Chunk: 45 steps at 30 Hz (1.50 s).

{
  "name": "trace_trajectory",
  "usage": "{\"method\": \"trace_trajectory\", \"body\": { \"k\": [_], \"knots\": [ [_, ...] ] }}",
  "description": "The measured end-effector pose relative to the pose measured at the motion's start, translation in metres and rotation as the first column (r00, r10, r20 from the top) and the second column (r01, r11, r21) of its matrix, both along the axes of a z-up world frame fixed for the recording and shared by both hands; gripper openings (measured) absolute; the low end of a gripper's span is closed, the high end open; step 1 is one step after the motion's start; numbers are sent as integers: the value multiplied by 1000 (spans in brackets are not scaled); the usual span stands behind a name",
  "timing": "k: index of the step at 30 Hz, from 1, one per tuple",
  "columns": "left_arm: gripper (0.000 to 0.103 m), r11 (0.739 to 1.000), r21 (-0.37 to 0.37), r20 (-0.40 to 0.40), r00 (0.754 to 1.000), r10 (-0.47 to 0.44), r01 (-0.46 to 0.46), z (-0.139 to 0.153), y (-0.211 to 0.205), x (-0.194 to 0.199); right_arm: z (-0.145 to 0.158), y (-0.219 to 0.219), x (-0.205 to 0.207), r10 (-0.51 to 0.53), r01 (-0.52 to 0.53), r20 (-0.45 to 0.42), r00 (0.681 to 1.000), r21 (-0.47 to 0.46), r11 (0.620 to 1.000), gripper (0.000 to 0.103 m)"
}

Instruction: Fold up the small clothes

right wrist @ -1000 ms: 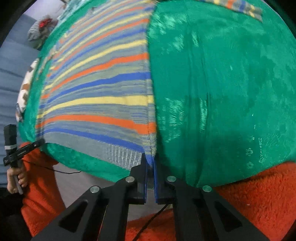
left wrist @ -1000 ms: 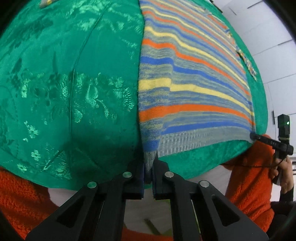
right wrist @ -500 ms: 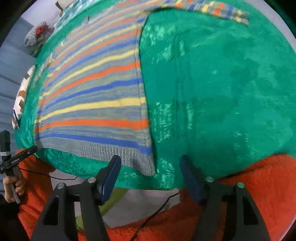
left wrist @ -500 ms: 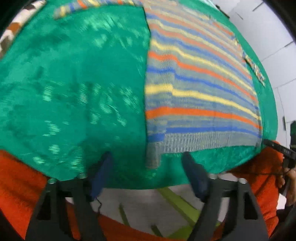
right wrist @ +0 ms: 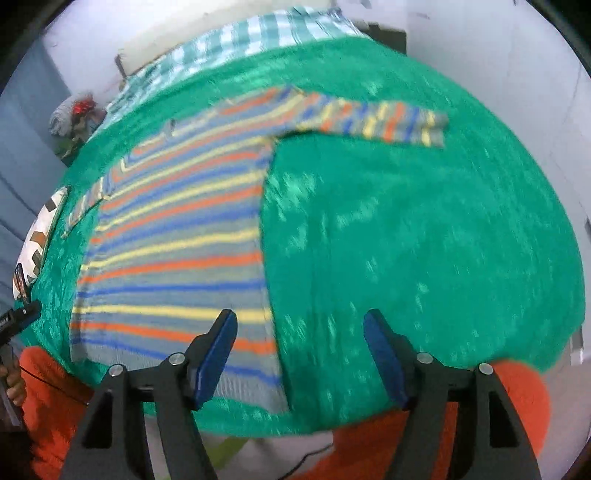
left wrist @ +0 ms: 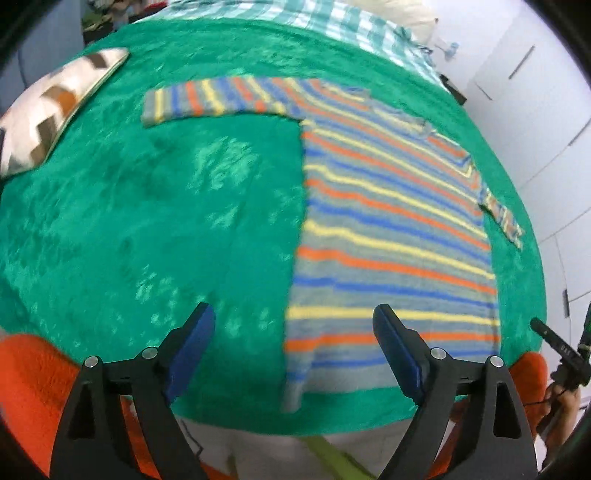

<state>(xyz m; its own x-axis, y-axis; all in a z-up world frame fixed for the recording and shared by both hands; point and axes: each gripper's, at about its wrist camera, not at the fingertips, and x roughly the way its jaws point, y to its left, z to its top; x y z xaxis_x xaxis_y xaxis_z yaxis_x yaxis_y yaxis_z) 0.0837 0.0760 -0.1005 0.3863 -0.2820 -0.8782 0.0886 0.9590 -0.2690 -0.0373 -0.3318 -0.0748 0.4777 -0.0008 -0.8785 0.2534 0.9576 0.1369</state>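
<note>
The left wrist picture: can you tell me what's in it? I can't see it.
A striped sweater lies spread flat on a green blanket, one sleeve stretched out sideways. The left hand-held gripper hangs above the sweater's bottom edge, its jaws opening and nothing gripped. A zigzag-patterned pillow sits at the far left.

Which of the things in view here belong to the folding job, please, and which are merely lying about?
Job: striped sweater, spread flat; left claw and right claw, both opening, empty.
Lying about: green blanket, zigzag pillow, checked cloth.
</note>
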Motion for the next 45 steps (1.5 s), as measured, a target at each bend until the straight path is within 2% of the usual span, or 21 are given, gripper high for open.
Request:
{"method": "trace_trajectory", "body": {
  "k": [3, 7, 15, 18, 25, 45],
  "knots": [
    [91, 1000, -13, 18, 999, -28, 29, 1, -20, 5, 3, 10, 12, 41, -39, 41, 998, -40, 998, 71],
    [91, 998, 6, 29, 998, -59, 59, -9, -40, 9, -2, 19, 21, 71, -65, 81, 994, -84, 994, 71],
    [91, 995, 68, -25, 997, -67, 68, -47, -52, 5, -32, 15, 13, 23, -17, 93, 995, -59, 998, 71],
    [91, 995, 84, -26, 998, -57, 59, -53, -49, 3, -33, 15, 13, 21, -15, 98, 995, -61, 998, 71],
    [91, 995, 94, -8, 999, -32, 33, -55, -43, 1, -35, 13, 14, 15, -8, 101, 995, -64, 998, 71],
    [91, 991, 124, 8, 999, -49, 48, -57, -48, -3, -39, 14, 14, 12, -6, 114, 993, -53, 999, 72]
  ]
}}
